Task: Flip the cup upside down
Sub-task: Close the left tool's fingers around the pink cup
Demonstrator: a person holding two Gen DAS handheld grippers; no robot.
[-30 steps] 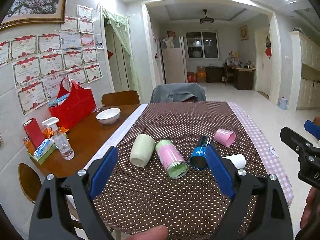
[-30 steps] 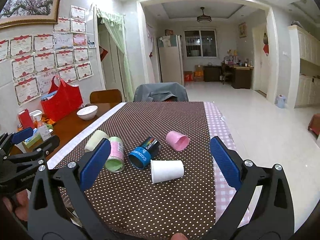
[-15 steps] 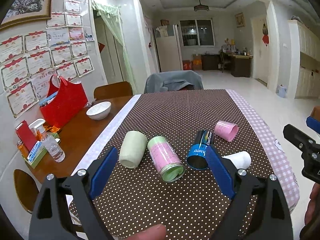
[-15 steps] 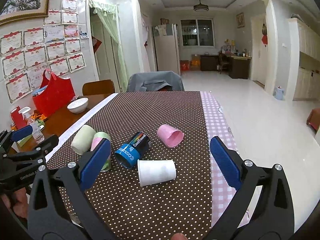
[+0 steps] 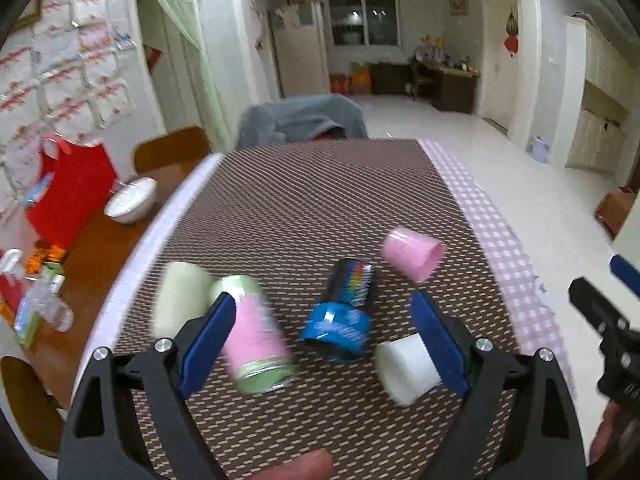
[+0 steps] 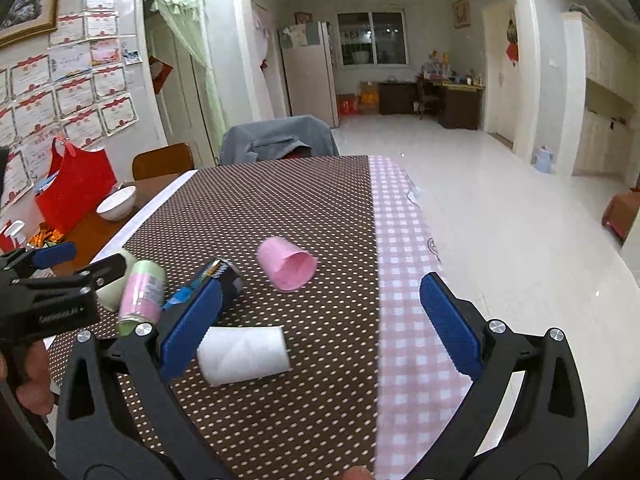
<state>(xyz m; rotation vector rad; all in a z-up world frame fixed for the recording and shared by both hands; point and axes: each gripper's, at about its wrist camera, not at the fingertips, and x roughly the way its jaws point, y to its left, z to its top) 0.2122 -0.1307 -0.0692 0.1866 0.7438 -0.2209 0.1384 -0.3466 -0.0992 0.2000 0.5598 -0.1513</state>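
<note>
Counted 5 cups lying on sides on dotted tablecloth (image 6: 280,208): pale green cup (image 5: 180,300), pink/green cup (image 5: 256,344), blue/black cup (image 5: 340,316), pink cup (image 6: 286,264), white cup (image 6: 244,354). Also 1 white bowl (image 6: 117,202), 1 red bag (image 6: 76,192), 1 spray btl (image 5: 10,258), all left of cloth.

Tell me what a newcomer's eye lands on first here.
Five cups lying on their sides on the brown dotted tablecloth: a pink cup farthest, a blue printed cup in the middle, a white cup nearest, and a pink-and-green cup beside a pale green cup on the left. Both grippers, left and right, hang open above them.
</note>
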